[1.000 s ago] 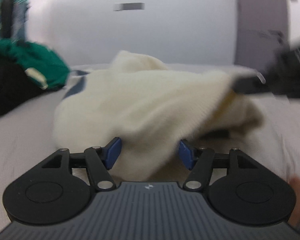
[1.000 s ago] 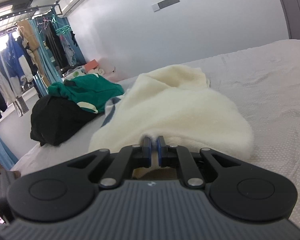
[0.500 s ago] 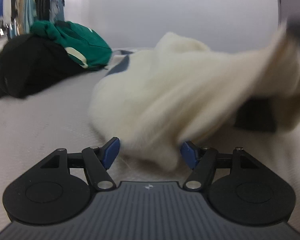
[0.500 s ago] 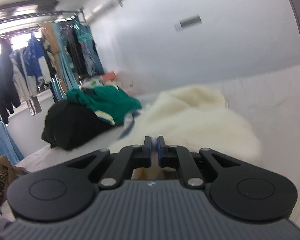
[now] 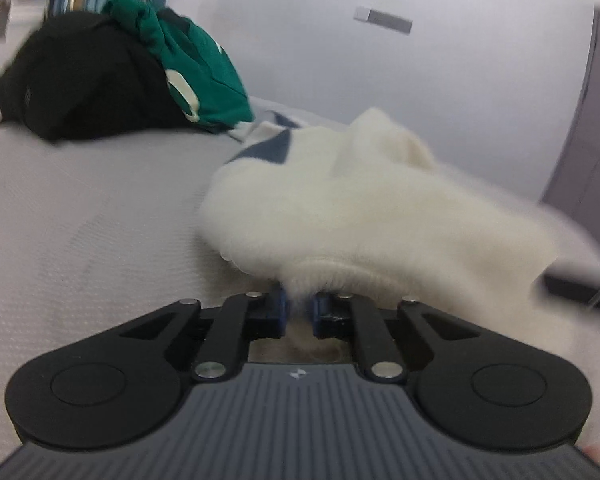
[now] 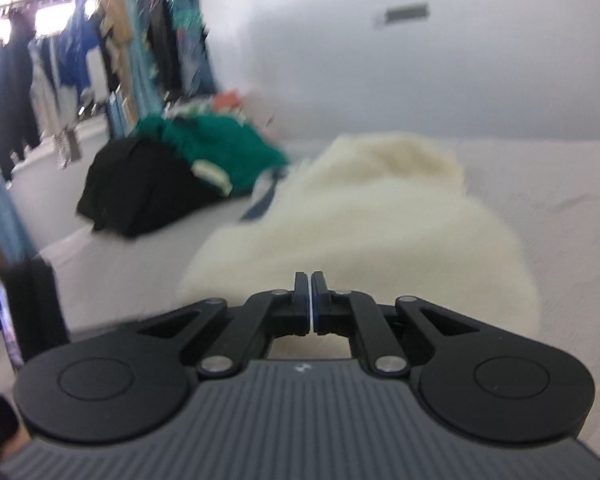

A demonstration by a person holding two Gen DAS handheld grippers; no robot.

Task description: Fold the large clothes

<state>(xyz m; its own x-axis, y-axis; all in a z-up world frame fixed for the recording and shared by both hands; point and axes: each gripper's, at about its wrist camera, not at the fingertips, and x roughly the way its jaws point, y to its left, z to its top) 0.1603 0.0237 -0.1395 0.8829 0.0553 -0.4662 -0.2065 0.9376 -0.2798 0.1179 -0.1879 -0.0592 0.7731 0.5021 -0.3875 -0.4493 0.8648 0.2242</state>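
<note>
A cream fleece garment point(image 5: 360, 208) with a dark blue patch lies bunched on the pale bed point(image 5: 80, 208). My left gripper point(image 5: 300, 312) is shut on the garment's near edge, with fleece pinched between the blue pads. In the right wrist view the same garment point(image 6: 372, 232) lies just beyond my right gripper point(image 6: 310, 300). Its pads are pressed together; a thin pale line shows between them, and fleece sits right below. The view is blurred, so I cannot tell if cloth is held.
A black garment point(image 5: 80, 84) and a green one point(image 5: 196, 72) are piled at the bed's far left; they also show in the right wrist view point(image 6: 148, 188). Hung clothes point(image 6: 60, 60) line a rack at left. A grey wall stands behind the bed.
My left gripper was open around the fleece edge and has shut on it. The right gripper has stayed shut and swung, its view blurring. The garment has shifted on the bed.
</note>
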